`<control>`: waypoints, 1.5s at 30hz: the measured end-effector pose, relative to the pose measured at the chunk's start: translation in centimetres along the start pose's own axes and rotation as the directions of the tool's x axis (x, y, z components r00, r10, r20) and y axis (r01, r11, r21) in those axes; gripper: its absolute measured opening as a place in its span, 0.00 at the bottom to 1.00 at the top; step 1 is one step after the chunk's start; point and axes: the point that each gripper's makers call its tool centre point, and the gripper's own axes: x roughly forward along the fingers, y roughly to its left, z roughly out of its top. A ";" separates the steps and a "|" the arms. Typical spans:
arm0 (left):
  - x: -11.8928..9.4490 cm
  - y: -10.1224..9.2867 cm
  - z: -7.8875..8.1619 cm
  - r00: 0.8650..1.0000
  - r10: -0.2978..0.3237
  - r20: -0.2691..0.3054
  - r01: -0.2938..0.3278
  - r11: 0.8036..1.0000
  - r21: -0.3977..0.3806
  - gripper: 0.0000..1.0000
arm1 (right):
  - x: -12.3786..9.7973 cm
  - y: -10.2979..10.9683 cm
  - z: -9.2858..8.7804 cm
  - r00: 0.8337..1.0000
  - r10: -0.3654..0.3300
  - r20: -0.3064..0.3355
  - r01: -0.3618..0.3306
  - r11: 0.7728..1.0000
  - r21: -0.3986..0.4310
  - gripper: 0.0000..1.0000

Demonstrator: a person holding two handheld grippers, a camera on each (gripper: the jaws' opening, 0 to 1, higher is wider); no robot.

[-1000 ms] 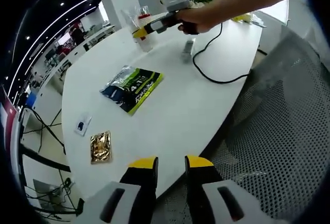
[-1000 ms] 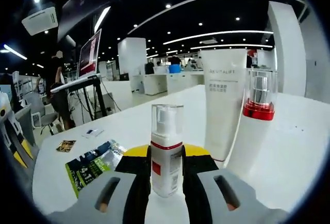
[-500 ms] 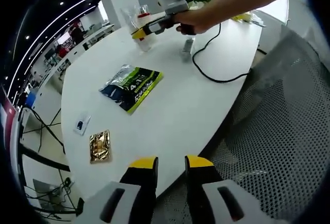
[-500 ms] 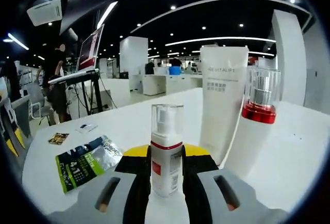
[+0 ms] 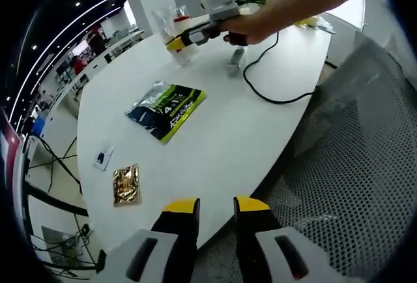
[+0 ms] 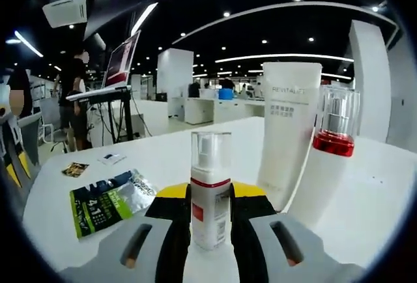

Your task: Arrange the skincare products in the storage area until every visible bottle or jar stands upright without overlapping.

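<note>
Bottle clamped upright in right gripper.

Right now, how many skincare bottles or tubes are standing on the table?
3. The small spray bottle is upright between the right gripper's jaws, the tall white tube stands behind it, and the red-collared pump bottle beside that. Others may be hidden.
</note>
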 end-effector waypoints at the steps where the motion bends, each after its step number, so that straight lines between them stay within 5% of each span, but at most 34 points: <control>1: 0.0 0.0 0.0 1.000 0.000 0.000 0.000 1.000 0.000 0.21 | -0.1 0.0 0.0 1.000 0.000 0.002 0.000 1.000 0.003 0.20; 21: 0.0 0.0 0.0 1.000 0.001 -0.001 -0.001 1.000 0.001 0.21 | -0.6 1.6 1.2 1.000 0.017 -0.008 -0.017 1.000 -0.010 0.20; 45: -0.1 -0.1 0.1 1.000 0.003 -0.001 -0.003 1.000 0.005 0.21 | -2.7 1.8 0.7 1.000 -0.010 -0.014 0.010 0.999 -0.037 0.21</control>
